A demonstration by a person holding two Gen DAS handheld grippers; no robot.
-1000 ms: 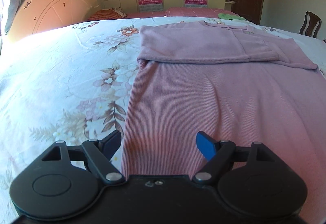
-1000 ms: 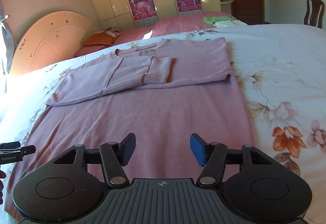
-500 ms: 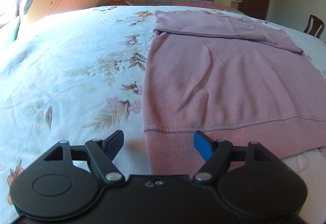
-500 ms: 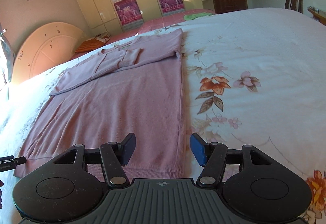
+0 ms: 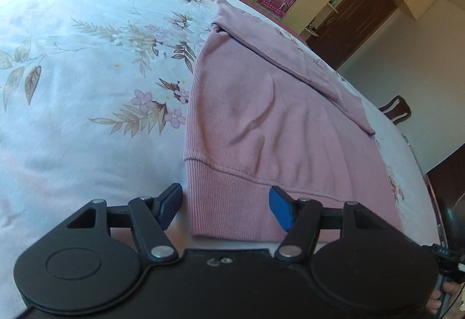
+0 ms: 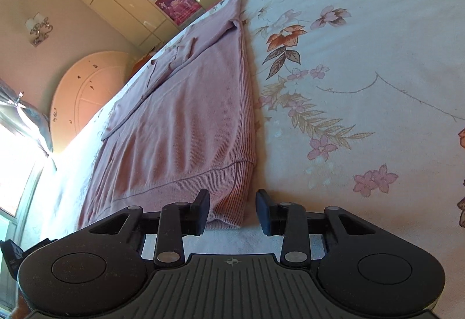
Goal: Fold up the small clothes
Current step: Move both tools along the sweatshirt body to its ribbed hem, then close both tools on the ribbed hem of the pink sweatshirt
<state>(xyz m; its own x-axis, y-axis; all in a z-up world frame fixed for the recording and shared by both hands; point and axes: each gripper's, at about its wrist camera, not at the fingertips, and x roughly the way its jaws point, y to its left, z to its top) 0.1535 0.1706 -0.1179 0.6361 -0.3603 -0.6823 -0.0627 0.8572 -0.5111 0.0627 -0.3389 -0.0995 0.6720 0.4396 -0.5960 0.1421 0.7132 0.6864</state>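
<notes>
A pink ribbed sweater (image 5: 261,121) lies flat on the flowered bedsheet (image 5: 72,86), its sleeves folded across the chest at the far end. My left gripper (image 5: 225,207) is at the sweater's near left hem corner; its jaws are closing, and the ribbed hem lies between the blue pads without being pressed. In the right wrist view the same sweater (image 6: 186,121) runs away from me. My right gripper (image 6: 234,210) sits at the near right hem corner (image 6: 232,202). Its jaws are closing too, with the corner between them and a gap left on the right side.
The bedsheet (image 6: 363,86) spreads wide on both sides of the sweater. A round headboard (image 6: 87,89) and a wardrobe with pink posters (image 6: 174,3) stand beyond the bed. A dark door (image 5: 348,25) and a chair (image 5: 396,112) are at the right in the left wrist view.
Both grippers drew back from over the sweater's body to its near hem corners and rolled, tilting both views. Both pairs of jaws have narrowed, the right more than the left.
</notes>
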